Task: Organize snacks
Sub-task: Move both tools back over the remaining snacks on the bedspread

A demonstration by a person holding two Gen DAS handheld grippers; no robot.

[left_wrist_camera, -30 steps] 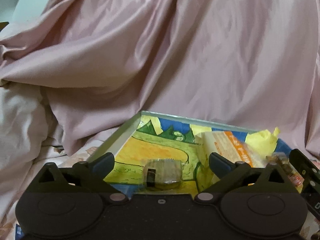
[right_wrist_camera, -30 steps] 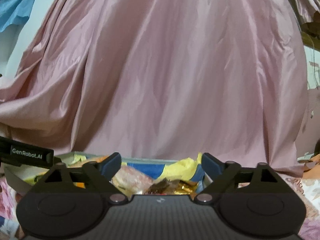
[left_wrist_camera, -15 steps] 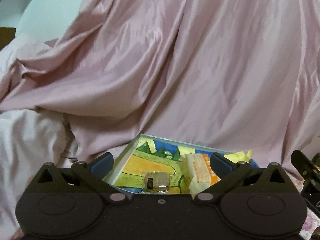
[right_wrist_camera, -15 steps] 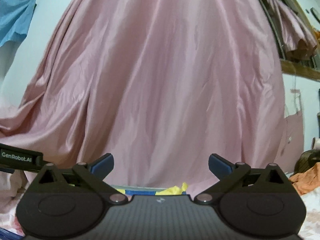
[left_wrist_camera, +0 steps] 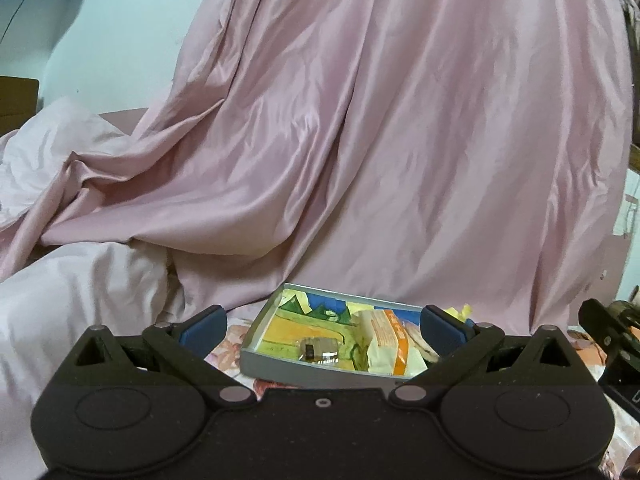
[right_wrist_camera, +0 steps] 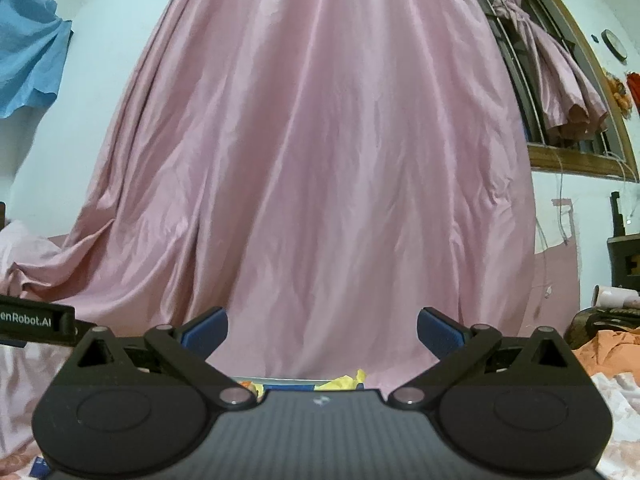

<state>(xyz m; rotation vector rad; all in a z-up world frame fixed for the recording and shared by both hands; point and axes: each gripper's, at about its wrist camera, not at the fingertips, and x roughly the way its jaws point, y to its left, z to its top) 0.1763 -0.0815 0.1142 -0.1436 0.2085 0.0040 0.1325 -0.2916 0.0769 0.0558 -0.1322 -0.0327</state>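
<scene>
Floral bedsheet (left_wrist_camera: pixel 232 344) carries shallow tray (left_wrist_camera: pixel 280 372).

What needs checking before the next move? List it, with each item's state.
1. Left hand-held gripper open and empty: ok.
2. Right hand-held gripper open and empty: ok.
3. Tray in the left wrist view: ok.
4. Small clear-wrapped snack and orange-striped packet lying inside the tray: ok.
5. Tray in the right wrist view: not ok, only a sliver of rim and a yellow wrapper show.
6. Snacks left outside the tray: cannot tell.
</scene>
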